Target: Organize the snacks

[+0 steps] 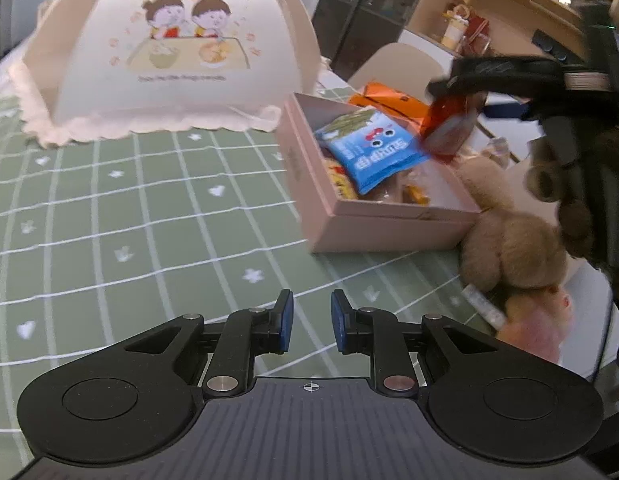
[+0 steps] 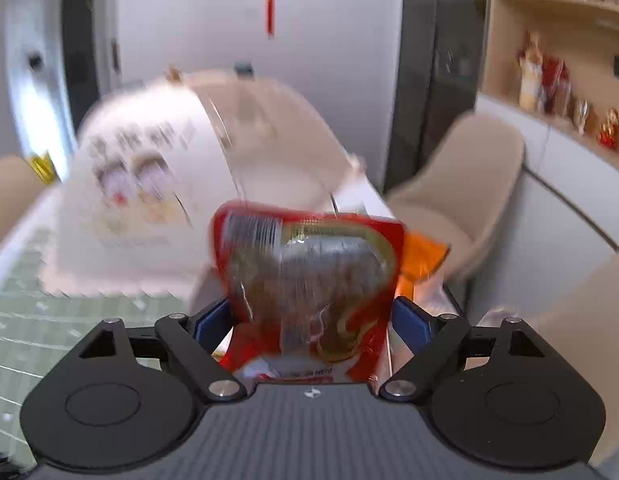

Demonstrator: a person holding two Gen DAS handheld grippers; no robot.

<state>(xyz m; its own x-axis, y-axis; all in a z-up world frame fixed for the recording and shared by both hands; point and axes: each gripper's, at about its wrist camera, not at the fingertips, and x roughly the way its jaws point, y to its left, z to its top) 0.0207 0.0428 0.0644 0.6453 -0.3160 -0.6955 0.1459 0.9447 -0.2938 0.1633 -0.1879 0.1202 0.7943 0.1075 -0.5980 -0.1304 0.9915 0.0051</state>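
Note:
A pink box (image 1: 389, 224) stands on the green checked tablecloth, holding a blue snack packet (image 1: 373, 152) and other snacks. An orange packet (image 1: 389, 102) lies at its far side. My right gripper (image 1: 453, 84) hangs over the box's far right corner, with a red snack packet (image 1: 449, 128) between its fingers. In the right wrist view the red packet (image 2: 309, 288) fills the gap between the wide-set fingers of the right gripper (image 2: 313, 316); the view is blurred. My left gripper (image 1: 311, 320) is empty, its fingers slightly apart, low over the cloth in front of the box.
A white domed food cover (image 1: 169, 48) with a cartoon print stands at the back left. A brown plush toy (image 1: 509, 240) lies right of the box at the table edge. A beige chair (image 2: 461, 184) and shelves (image 1: 509, 4) are behind the table.

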